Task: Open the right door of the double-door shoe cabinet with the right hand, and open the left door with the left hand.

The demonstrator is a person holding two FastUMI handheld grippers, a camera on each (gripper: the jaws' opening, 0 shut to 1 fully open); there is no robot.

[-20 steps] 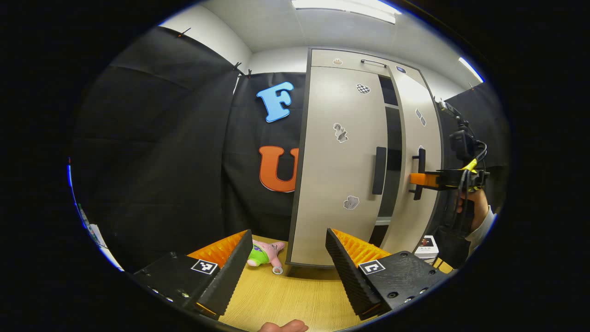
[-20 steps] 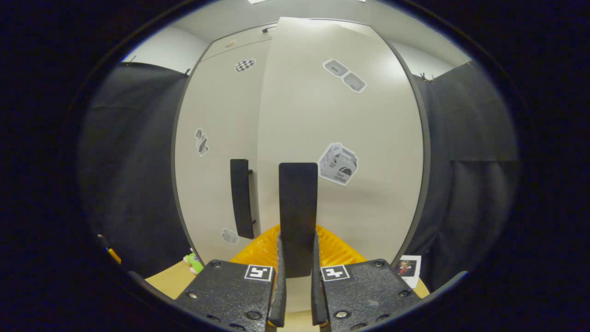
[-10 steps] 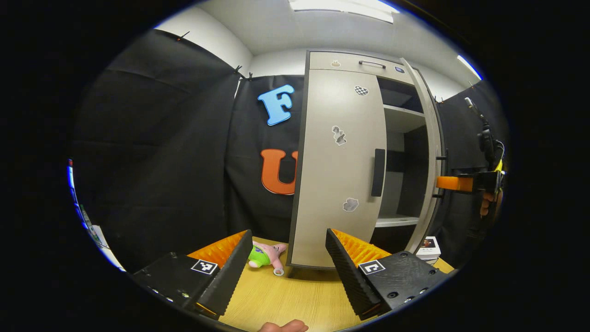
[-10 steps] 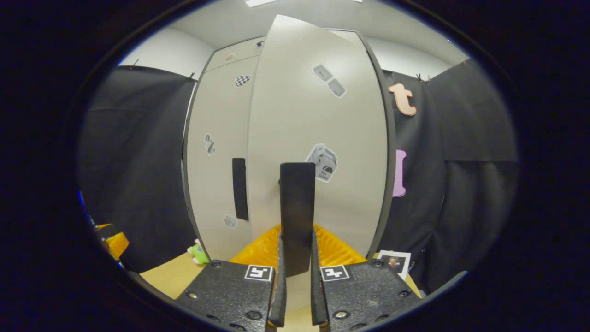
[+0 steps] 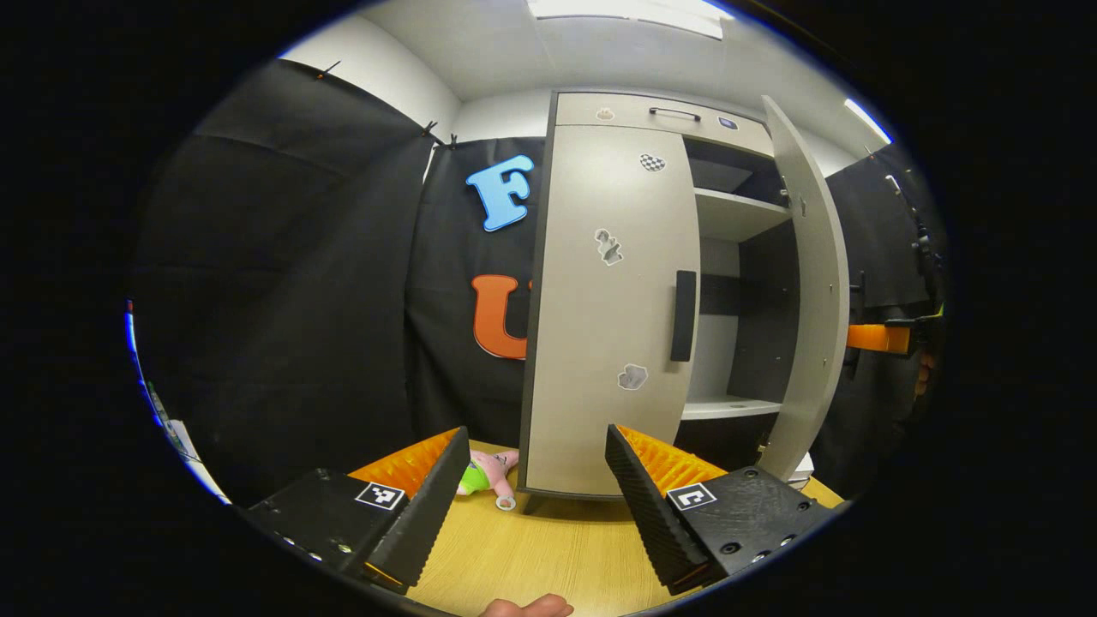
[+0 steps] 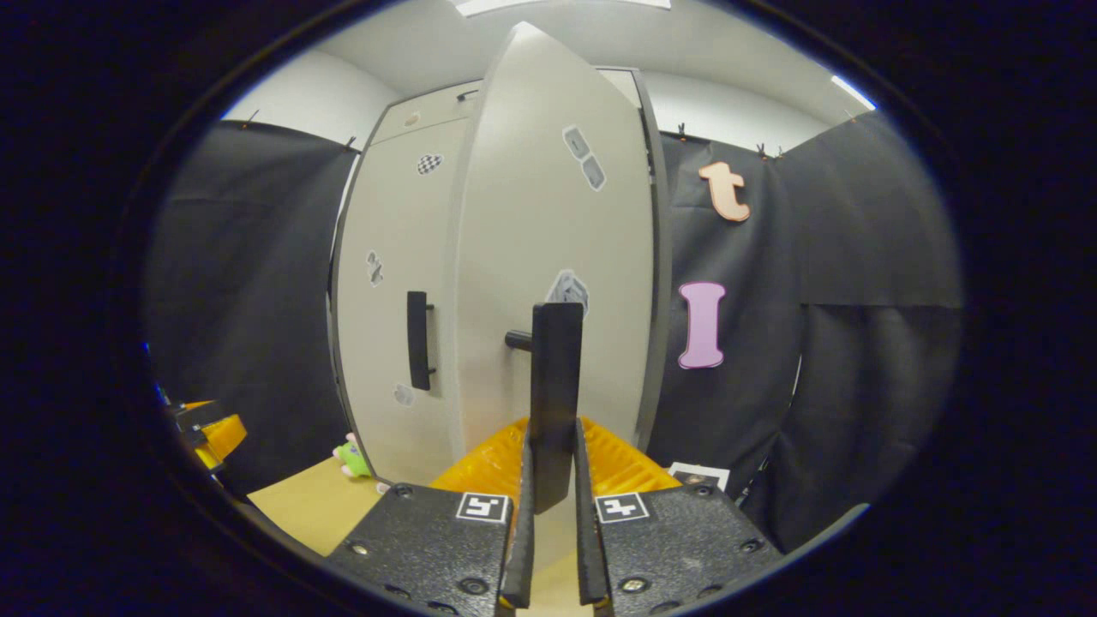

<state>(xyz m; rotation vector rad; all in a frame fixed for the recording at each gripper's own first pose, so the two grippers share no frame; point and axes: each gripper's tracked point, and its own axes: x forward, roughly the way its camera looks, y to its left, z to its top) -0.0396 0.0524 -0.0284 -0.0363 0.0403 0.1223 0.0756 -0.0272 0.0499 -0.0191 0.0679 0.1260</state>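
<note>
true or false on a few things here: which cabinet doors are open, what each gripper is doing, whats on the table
1. The right door of the cabinet is swung open. True; shelves show behind it.
2. The left door is open too. False; it sits shut, its handle untouched.
3. The right gripper is shut on the right door's handle. True.
4. The left gripper grips the left door's handle. False; its jaws are spread wide and it hangs short of the cabinet, over the table.
5. A plush toy lies on the table by the cabinet's left corner. True.
</note>
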